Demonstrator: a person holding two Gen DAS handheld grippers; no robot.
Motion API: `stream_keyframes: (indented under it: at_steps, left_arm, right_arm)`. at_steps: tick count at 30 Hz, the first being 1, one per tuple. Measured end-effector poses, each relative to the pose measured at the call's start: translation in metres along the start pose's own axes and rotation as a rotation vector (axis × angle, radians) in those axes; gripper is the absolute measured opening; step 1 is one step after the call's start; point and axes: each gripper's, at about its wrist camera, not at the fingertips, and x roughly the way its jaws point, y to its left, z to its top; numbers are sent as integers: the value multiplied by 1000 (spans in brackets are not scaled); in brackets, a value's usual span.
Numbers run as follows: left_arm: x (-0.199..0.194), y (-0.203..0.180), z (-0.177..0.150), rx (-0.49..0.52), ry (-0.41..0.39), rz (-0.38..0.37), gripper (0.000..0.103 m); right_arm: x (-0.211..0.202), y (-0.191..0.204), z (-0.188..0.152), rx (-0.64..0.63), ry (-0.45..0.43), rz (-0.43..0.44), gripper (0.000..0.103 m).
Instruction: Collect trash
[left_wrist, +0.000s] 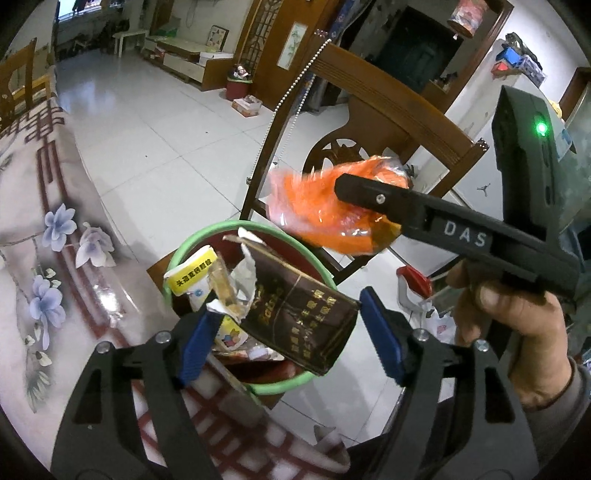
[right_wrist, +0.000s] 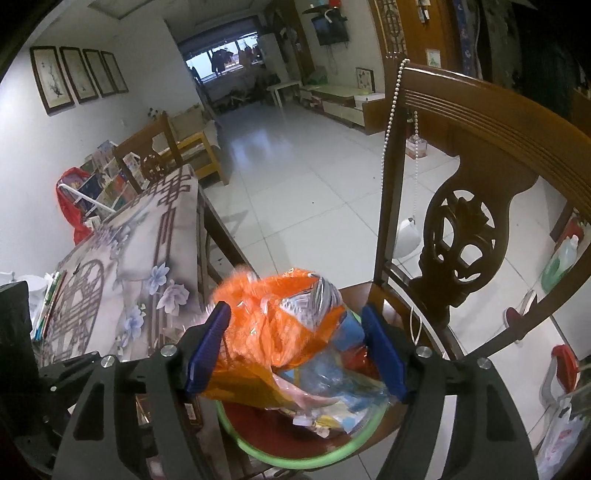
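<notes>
Tiled floor (left_wrist: 155, 122): fills the upper half of both views.
Surface (left_wrist: 33, 229): covered by a floral cloth, at 9 o'clock in the left wrist view.
Wooden chair (right_wrist: 461, 236): carved back at 2 o'clock in the right wrist view, with a bead string (right_wrist: 388, 122) draped over its post. The chair stands just beside the surface.
Bin (left_wrist: 295, 382): green rim, red inside, set on the chair seat beside the surface edge. It holds a yellow-and-white packet (left_wrist: 190, 275) and crumpled paper.
Orange plastic bag (right_wrist: 273, 332): crumpled, held above the bin. The right gripper (right_wrist: 295, 354) is clamped on it, and the bag hides most of the bin in that view.
Dark brown box (left_wrist: 301, 319): tilted over the bin, between the blue pads of the left gripper (left_wrist: 286, 334). The pads are spread apart; contact on the box cannot be confirmed
</notes>
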Motion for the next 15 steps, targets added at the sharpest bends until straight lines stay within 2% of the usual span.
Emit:
stream_keyframes:
  at_steps: [1,3,6,8,15]
  left_arm:
    - [2,1,1,-6,9,-5,80]
    - [2,2,-1,-13,13,-6,86]
    - [0,3,-7,0,13,10,97]
    - [-1,5,-10,8,10,26,97]
    - [-22,15,-14,6,-31,69,98]
  right_arm:
    - [0,-1,1,5,-1,-1,74]
    - [0,-4,2,23,-4,3,82]
    - [-1,-3,2,29,-11,7,89]
    - [-1,0,3,19,-15,7,93]
    - [-7,12,3,2,-38,19,95]
